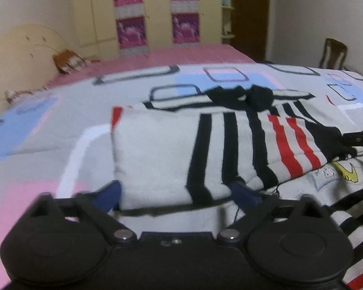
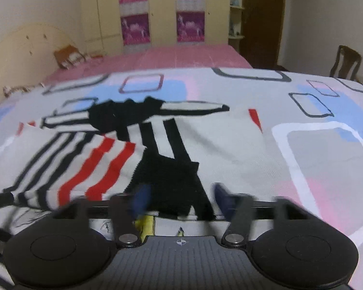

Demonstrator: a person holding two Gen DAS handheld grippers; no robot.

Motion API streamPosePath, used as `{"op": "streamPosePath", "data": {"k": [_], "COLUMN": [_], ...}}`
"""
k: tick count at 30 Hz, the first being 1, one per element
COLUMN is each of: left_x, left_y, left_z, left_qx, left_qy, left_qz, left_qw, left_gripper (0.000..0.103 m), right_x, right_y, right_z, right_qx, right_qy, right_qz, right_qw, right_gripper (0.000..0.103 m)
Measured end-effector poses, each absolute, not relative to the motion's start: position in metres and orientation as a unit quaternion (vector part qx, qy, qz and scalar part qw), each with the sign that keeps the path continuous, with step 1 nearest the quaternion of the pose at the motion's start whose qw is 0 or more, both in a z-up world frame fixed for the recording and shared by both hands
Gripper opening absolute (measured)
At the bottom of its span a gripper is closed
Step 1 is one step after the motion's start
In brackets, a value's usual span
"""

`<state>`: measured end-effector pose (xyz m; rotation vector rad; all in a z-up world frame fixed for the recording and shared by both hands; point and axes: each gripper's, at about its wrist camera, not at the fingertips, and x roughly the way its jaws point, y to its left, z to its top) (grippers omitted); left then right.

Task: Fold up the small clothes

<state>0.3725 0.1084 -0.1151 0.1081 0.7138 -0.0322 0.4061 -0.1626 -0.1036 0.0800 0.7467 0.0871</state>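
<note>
The striped sweater (image 1: 205,145) lies folded on the bed (image 1: 48,133), its near edge between the released left hand-held gripper (image 1: 179,189); right hand-held gripper (image 2: 181,197) released too

Striped garment (image 1: 230,145) cut off at right edge, right tongs (image 2: 180,197) fingertips motion-blurred

A small white sweater (image 1: 171,149) has black and red stripes with a black collar. The bedspread (image 2: 302,159) beneath is grey with pink and blue squares; beyond, a pink sheet (image 2: 181,55).
</note>
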Motion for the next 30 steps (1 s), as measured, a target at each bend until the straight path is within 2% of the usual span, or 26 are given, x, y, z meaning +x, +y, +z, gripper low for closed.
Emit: {"op": "streamPosePath", "data": {"k": [17,30], "left_x": [0.272,0.173], "left_y": [0.082,0.119], "left_z": [-0.097,-0.114], "left_qx": [0.068,-0.016], "left_qy": [0.351,0.387], "left_qz": [-0.002,0.022], "left_qw": [0.934,0.922], "left_gripper": [0.097,0.082], "right_x": [0.301,0.205], "right_y": [-0.241,-0.296], "right_z": [-0.068,-0.105], "right_qx": [0.095,0.181], "right_qy": [0.363,0.425], "right_qz": [0.082,0.122], "right_qw": [0.924,0.879], "right_gripper": [0.065,0.065]}}
